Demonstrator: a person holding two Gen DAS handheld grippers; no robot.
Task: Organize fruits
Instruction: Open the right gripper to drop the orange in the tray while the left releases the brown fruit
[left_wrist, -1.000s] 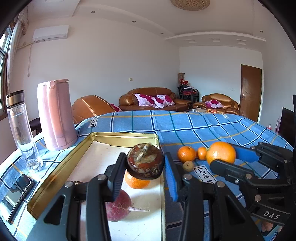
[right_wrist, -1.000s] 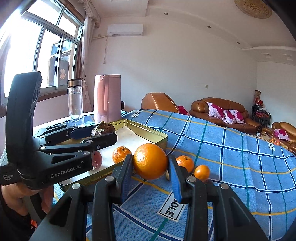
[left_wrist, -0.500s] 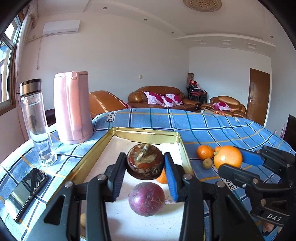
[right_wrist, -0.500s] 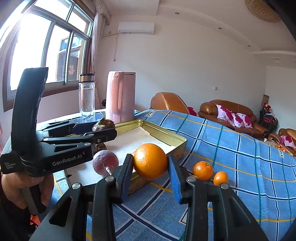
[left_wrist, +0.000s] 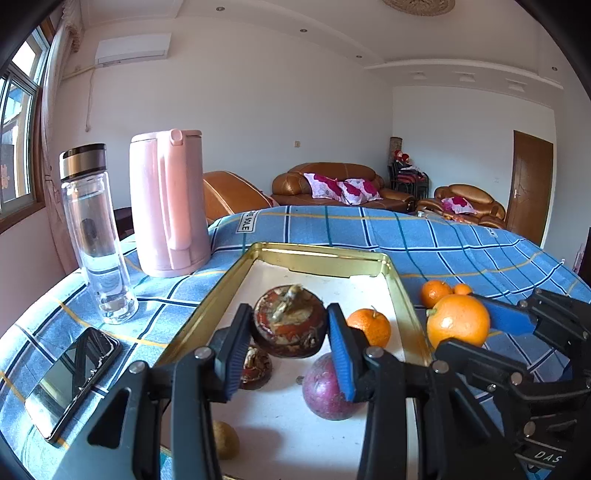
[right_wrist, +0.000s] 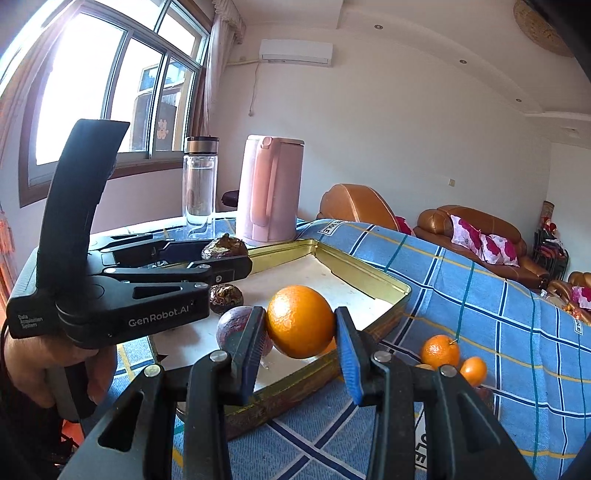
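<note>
My left gripper (left_wrist: 290, 328) is shut on a dark brown mangosteen (left_wrist: 290, 321) and holds it above the gold tray (left_wrist: 321, 260). My right gripper (right_wrist: 300, 334) is shut on a large orange (right_wrist: 300, 321) over the tray's near right rim (right_wrist: 369, 277); it also shows in the left wrist view (left_wrist: 458, 321). In the tray lie a purple passion fruit (left_wrist: 325, 391), a small tangerine (left_wrist: 371, 326), a second mangosteen (left_wrist: 256, 365) and a small yellowish fruit (left_wrist: 225, 439). Two tangerines (right_wrist: 439, 350) lie on the blue cloth right of the tray.
A pink kettle (left_wrist: 168, 203) and a glass bottle (left_wrist: 96, 236) stand left of the tray. A phone (left_wrist: 70, 380) lies on the cloth at the near left. The blue checked cloth (left_wrist: 461, 251) covers the table.
Both grippers have moved left over the tray, each still holding its fruit. The passion fruit and a second mangosteen now show under the left gripper.
</note>
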